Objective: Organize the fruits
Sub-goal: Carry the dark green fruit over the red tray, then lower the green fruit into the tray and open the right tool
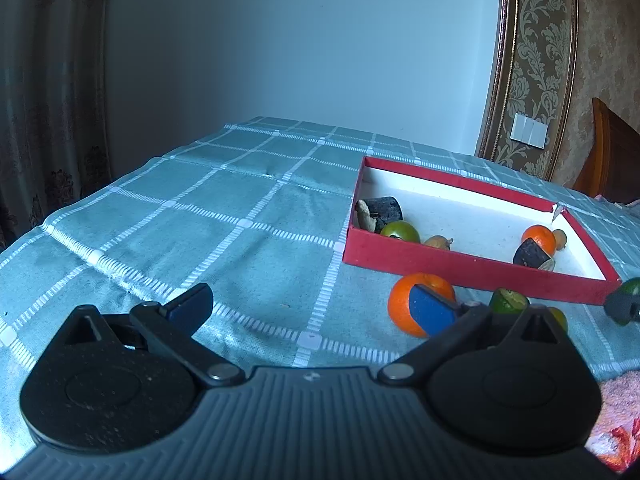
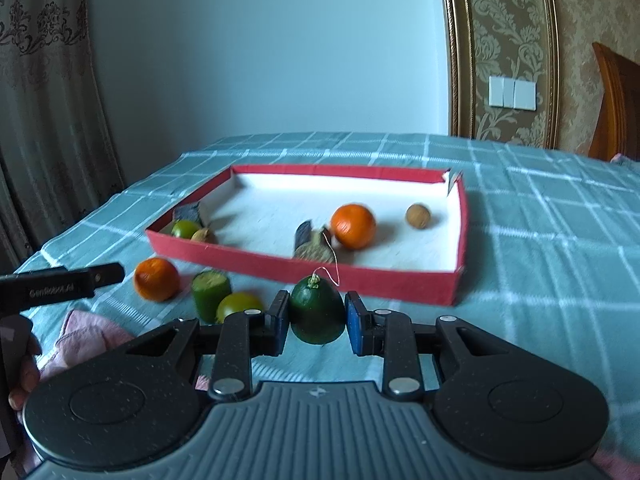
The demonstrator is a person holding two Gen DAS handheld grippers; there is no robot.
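Note:
My right gripper (image 2: 318, 314) is shut on a dark green fruit (image 2: 316, 304) with a stem, held just in front of the red box (image 2: 380, 284). The box holds an orange (image 2: 353, 226), a brown nut (image 2: 418, 216), dark cut pieces (image 2: 308, 240) and a lime (image 2: 185, 229). On the cloth before the box lie an orange (image 2: 156, 278), a green cut piece (image 2: 210, 292) and another lime (image 2: 238, 306). My left gripper (image 1: 314, 304) stands wide open and holds nothing; its right finger is beside the loose orange (image 1: 404, 304).
The table carries a teal checked cloth (image 1: 240, 220). A pink towel (image 2: 88, 332) lies at the near edge, by a person's hand (image 2: 24, 372). A wall and curtain stand behind the table, and a wooden chair (image 2: 616, 100) at the far right.

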